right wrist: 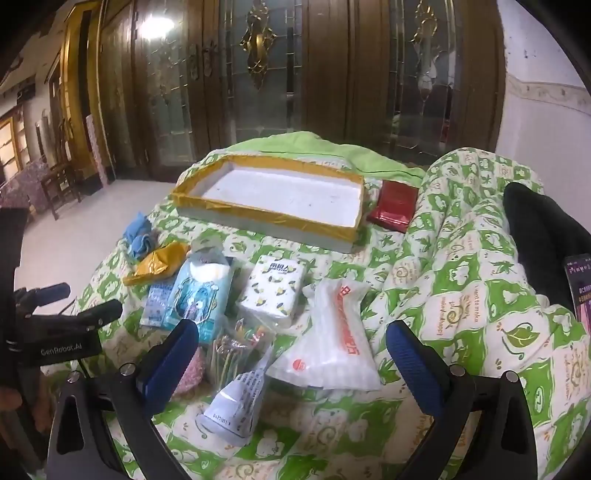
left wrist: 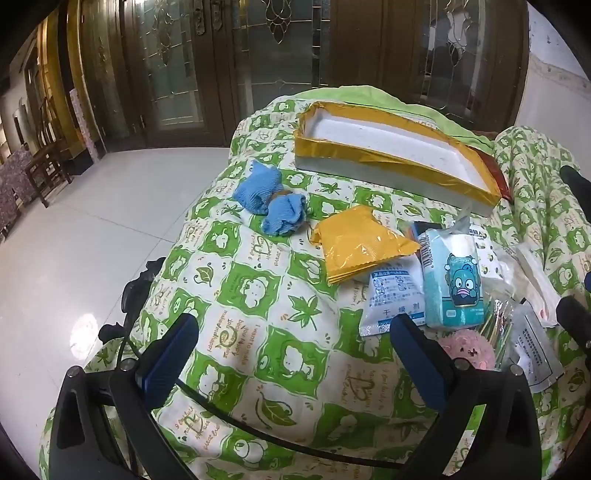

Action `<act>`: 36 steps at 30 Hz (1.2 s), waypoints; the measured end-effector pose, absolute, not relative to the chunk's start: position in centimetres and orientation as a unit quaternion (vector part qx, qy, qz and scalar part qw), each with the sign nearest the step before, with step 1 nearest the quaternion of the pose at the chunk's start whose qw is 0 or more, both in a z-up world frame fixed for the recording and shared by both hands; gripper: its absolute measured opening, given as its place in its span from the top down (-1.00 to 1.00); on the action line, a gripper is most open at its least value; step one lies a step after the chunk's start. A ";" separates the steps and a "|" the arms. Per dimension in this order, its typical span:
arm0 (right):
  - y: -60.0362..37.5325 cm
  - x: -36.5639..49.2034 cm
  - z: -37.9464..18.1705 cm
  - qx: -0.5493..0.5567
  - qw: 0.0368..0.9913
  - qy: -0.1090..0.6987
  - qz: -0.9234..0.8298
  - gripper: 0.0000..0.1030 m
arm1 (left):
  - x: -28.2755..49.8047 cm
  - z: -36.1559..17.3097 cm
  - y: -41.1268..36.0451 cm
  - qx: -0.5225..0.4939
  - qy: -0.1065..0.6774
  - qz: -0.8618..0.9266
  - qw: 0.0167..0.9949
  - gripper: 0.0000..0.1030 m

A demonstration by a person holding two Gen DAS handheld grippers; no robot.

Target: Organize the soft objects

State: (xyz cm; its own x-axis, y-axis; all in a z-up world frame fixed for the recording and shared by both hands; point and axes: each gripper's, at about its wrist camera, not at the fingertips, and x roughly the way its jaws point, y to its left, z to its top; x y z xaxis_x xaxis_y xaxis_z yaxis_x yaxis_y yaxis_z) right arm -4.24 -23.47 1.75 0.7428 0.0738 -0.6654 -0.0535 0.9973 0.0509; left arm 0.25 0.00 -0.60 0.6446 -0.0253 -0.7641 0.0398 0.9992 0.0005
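Tools: left tool point(left wrist: 293, 347) & right tool point(right wrist: 291, 350) both spread wide, nothing held, over green quilt point(left wrist: 258, 295). Soft items piled near-centre; blue cloth point(left wrist: 271, 206) toward quilt's left edge; gold-rimmed tray point(right wrist: 273, 218) at far edge.

Soft, even daylight fills both fisheye views, leaving only faint shadows on the quilt point(left wrist: 280, 280). A bright patch reflects off the tiled floor point(left wrist: 83, 325) at lower left, and a lamp flares on the wooden door point(right wrist: 159, 22) — the strongest highlight. The yellow foil packet point(left wrist: 354, 243) glints. Straight lines bow toward the black, vignetted corners; detail is slightly soft and compressed throughout.
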 end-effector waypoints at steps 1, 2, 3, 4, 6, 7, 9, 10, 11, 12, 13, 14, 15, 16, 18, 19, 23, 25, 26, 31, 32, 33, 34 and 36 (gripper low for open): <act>-23.4 -4.3 1.7 0.014 0.933 0.358 0.035 -0.99 | 0.3 -0.6 0.0 0.008 0.421 -0.018 0.907 -1.00; -23.3 -4.4 1.7 0.015 0.932 0.360 0.036 -0.99 | 0.2 -0.6 0.0 0.008 0.421 -0.018 0.907 -1.00; -23.1 -4.4 1.6 0.015 0.932 0.361 0.036 -0.99 | 0.1 -0.6 0.1 0.008 0.420 -0.018 0.907 -1.00; -22.9 -4.6 1.5 0.015 0.931 0.362 0.036 -0.99 | 0.2 -0.6 0.0 0.009 0.421 -0.018 0.907 -1.00; -22.8 -4.7 1.4 0.017 0.930 0.366 0.036 -0.99 | 0.2 -0.6 0.0 0.009 0.421 -0.018 0.907 -1.00; -22.8 -4.6 1.3 0.019 0.929 0.369 0.037 -0.99 | 0.3 -0.6 0.0 0.009 0.421 -0.018 0.907 -1.00; -22.8 -4.5 1.2 0.022 0.927 0.373 0.038 -0.99 | 0.2 -0.6 0.0 0.009 0.421 -0.018 0.907 -1.00; -22.9 -4.5 1.1 0.027 0.925 0.377 0.040 -0.99 | 0.2 -0.6 -0.1 0.009 0.421 -0.018 0.907 -1.00; -22.9 -4.4 0.9 0.031 0.923 0.381 0.041 -0.99 | 0.2 -0.6 0.0 0.009 0.421 -0.018 0.907 -1.00; -22.9 -4.4 0.9 0.034 0.922 0.383 0.041 -0.99 | 0.2 -0.6 0.0 0.009 0.421 -0.018 0.907 -1.00; -23.0 -4.4 0.7 0.039 0.920 0.387 0.042 -0.99 | 0.3 -0.5 0.0 0.009 0.421 -0.018 0.907 -1.00; -23.0 -4.3 0.6 0.041 0.919 0.390 0.043 -0.99 | 0.3 -0.5 -0.1 0.009 0.421 -0.018 0.907 -1.00; -23.0 -4.3 0.5 0.044 0.917 0.394 0.042 -0.99 | 0.3 -0.5 -0.1 0.009 0.421 -0.018 0.907 -1.00; -23.1 -4.3 0.4 0.045 0.917 0.395 0.040 -0.99 | 0.3 -0.5 0.0 0.009 0.421 -0.018 0.907 -1.00; -23.2 -4.3 0.4 0.050 0.916 0.396 0.036 -0.99 | 0.3 -0.5 0.0 0.009 0.421 -0.018 0.907 -1.00; -23.3 -4.3 0.4 0.052 0.916 0.396 0.035 -0.99 | 0.3 -0.5 0.0 0.008 0.421 -0.019 0.907 -1.00; -23.5 -4.2 0.3 0.056 0.915 0.399 0.028 -0.99 | 0.2 -0.4 0.1 0.007 0.420 -0.019 0.907 -1.00; -23.5 -4.2 0.3 0.057 0.915 0.399 0.027 -0.99 | 0.3 -0.3 0.1 0.007 0.420 -0.019 0.907 -1.00; -23.5 -4.2 0.3 0.057 0.915 0.399 0.028 -0.99 | 0.3 -0.3 0.1 0.007 0.420 -0.019 0.907 -1.00; -23.6 -4.1 0.3 0.057 0.915 0.399 0.029 -0.99 | 0.3 -0.3 0.1 0.008 0.420 -0.019 0.907 -1.00; -23.6 -4.0 0.3 0.057 0.914 0.400 0.029 -0.99 | 0.3 -0.3 0.1 0.008 0.420 -0.020 0.907 -1.00; -23.5 -4.1 0.3 0.057 0.915 0.400 0.029 -0.99 | 0.3 -0.3 0.1 0.008 0.420 -0.020 0.907 -1.00; -23.6 -4.1 0.3 0.057 0.914 0.400 0.029 -0.99 | 0.2 -0.3 0.1 0.008 0.420 -0.020 0.907 -1.00; -23.5 -4.1 0.3 0.056 0.914 0.400 0.029 -0.99 | 0.2 -0.3 0.1 0.007 0.420 -0.020 0.907 -1.00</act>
State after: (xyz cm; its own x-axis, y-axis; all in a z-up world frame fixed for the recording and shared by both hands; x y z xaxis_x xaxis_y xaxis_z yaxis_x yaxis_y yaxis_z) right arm -4.08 -23.55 0.27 0.6785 0.0985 -0.7279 -0.0084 0.9919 0.1265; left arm 0.24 0.10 -0.34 0.6461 -0.0295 -0.7627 0.0414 0.9991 -0.0036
